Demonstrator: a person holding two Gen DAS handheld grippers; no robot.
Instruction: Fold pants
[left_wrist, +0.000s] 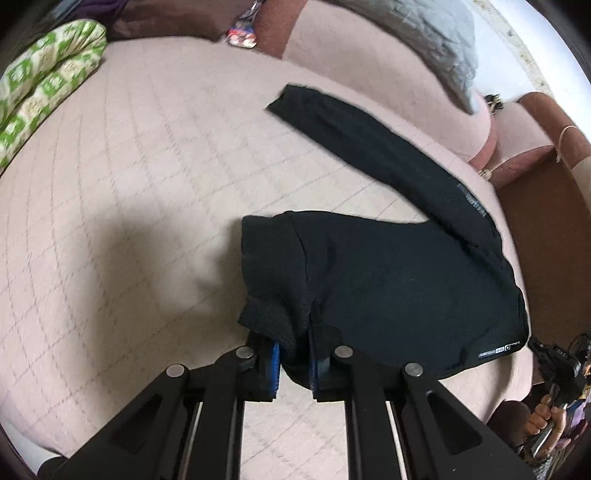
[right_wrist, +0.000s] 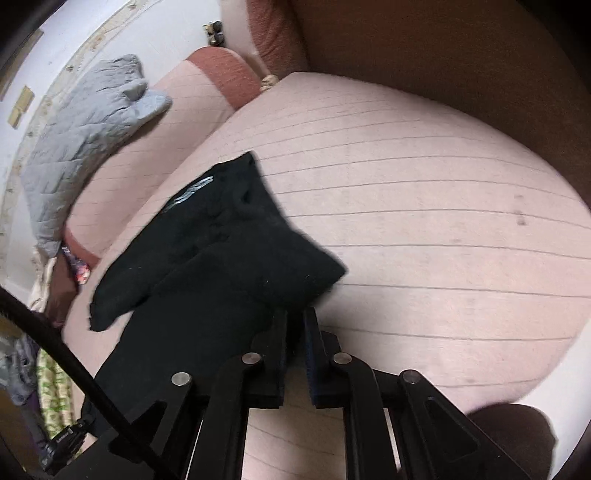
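My left fingers (left_wrist: 273, 363) were clenched on a bunched corner of the black pants (left_wrist: 388, 280), the blue pads biting a thick wad of fabric at what I took for the waist end. My right fingers (right_wrist: 312, 354) were likewise clamped shut on the cloth, a dark fold wedged between them at the pants' opposite corner.

I judged the step to be the first fold: both corners gripped, ready to be carried across the garment. To do it well, I thought I should lift both grippers together and keep them level with each other, so the held edge stayed straight and taut rather than sagging in the middle. The wad in the left gripper (left_wrist: 291, 363) looked thick and uneven, so a slow carry would have guarded against a layer slipping free. I would have laid the held edge onto the leg end squarely before letting go.

The pants lay on the pink quilted bed (left_wrist: 147, 184), one leg stretched away toward the far edge, near the bed's right side.

Counted: one pair of pants, two grippers, one bed. Beyond them, one green patterned pillow (left_wrist: 48, 96) at the far left, one grey quilted blanket (right_wrist: 81, 140) near the wall, and one hand (left_wrist: 546, 417) holding the right gripper (right_wrist: 295, 354) at the left view's edge.
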